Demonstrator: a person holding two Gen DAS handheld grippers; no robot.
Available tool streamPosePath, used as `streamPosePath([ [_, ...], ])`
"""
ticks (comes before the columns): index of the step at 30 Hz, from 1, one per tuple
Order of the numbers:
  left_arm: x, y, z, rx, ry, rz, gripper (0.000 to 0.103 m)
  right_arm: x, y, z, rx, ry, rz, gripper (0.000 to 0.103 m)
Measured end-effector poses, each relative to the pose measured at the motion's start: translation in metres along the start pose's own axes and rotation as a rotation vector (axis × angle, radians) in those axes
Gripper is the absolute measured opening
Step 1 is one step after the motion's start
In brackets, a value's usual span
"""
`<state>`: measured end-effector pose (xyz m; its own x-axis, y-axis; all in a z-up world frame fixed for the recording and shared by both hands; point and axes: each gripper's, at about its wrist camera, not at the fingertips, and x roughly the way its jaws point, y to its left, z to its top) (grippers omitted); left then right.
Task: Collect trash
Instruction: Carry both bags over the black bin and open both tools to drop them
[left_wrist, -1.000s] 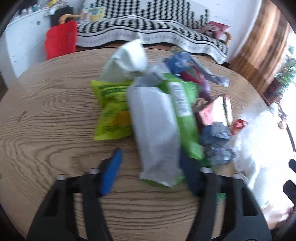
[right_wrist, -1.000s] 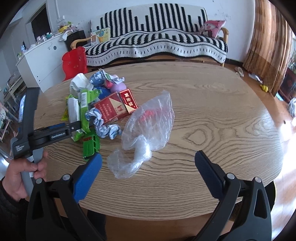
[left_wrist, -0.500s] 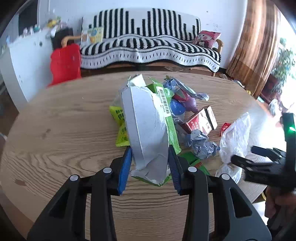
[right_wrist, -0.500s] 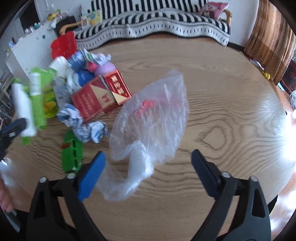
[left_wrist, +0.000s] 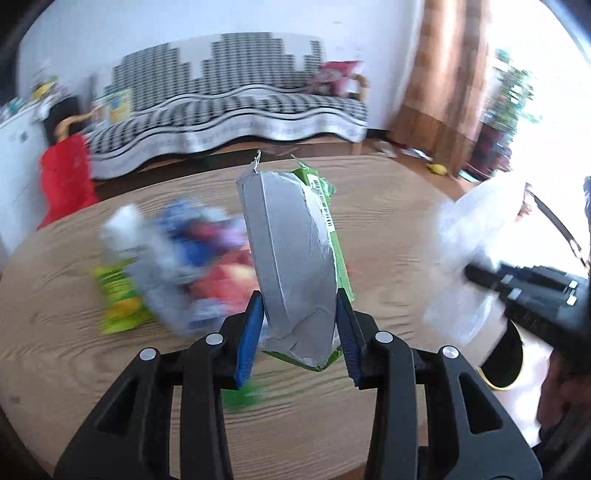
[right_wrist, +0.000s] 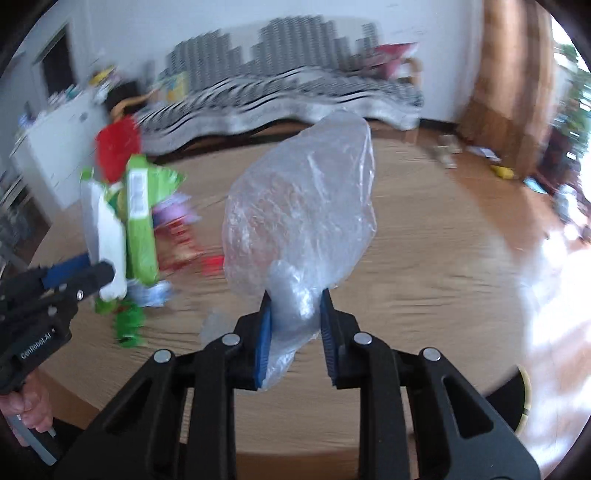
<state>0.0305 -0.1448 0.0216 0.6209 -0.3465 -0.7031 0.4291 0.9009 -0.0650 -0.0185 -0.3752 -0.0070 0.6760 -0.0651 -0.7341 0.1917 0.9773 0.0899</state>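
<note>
My left gripper (left_wrist: 300, 325) is shut on a green snack wrapper (left_wrist: 291, 258) with a silver inside, held above the round wooden table (left_wrist: 388, 229). It also shows in the right wrist view (right_wrist: 138, 206). My right gripper (right_wrist: 295, 328) is shut on a clear plastic bag (right_wrist: 306, 206), lifted off the table; the bag shows in the left wrist view (left_wrist: 476, 251) too. A blurred pile of trash (left_wrist: 184, 258) lies on the table: a yellow-green packet (left_wrist: 118, 295), crumpled blue and white wrappers, a red box.
A black-and-white striped sofa (left_wrist: 229, 107) stands behind the table. A red chair (left_wrist: 66, 177) is at the far left. A black bin rim (left_wrist: 506, 350) sits below the table's right edge. A green scrap (right_wrist: 129, 325) lies near the front edge.
My left gripper lifted the wrapper and swung right. My right gripper closed on the clear bag and raised it off the table.
</note>
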Motion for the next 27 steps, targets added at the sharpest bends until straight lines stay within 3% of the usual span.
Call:
streamPosePath([
  [3, 0.012, -0.055, 0.003, 0.06, 0.006, -0.094, 0.038, -0.014, -0.095, -0.018, 0.131, -0.015, -0.125, 0.024],
  [6, 0.027, -0.137, -0.001, 0.175, 0.008, -0.204, 0.038, -0.02, -0.184, -0.048, 0.273, 0.014, -0.221, 0.024],
  [9, 0.045, -0.21, -0.016, 0.262, 0.044, -0.323, 0.038, -0.02, -0.254, -0.086, 0.383, 0.069, -0.291, 0.024],
  [13, 0.074, -0.296, -0.044, 0.353, 0.11, -0.452, 0.038, -0.019, -0.317, -0.14, 0.483, 0.145, -0.319, 0.024],
  [18, 0.128, -0.368, -0.088, 0.427, 0.236, -0.498, 0.039, 0.001, -0.357, -0.178, 0.538, 0.248, -0.319, 0.024],
  [21, 0.165, -0.384, -0.104, 0.433, 0.319, -0.488, 0.039, 0.01, -0.362, -0.191, 0.538, 0.291, -0.311, 0.024],
  [27, 0.21, -0.401, -0.113, 0.446, 0.386, -0.464, 0.039, 0.023, -0.358, -0.197, 0.528, 0.33, -0.309, 0.024],
])
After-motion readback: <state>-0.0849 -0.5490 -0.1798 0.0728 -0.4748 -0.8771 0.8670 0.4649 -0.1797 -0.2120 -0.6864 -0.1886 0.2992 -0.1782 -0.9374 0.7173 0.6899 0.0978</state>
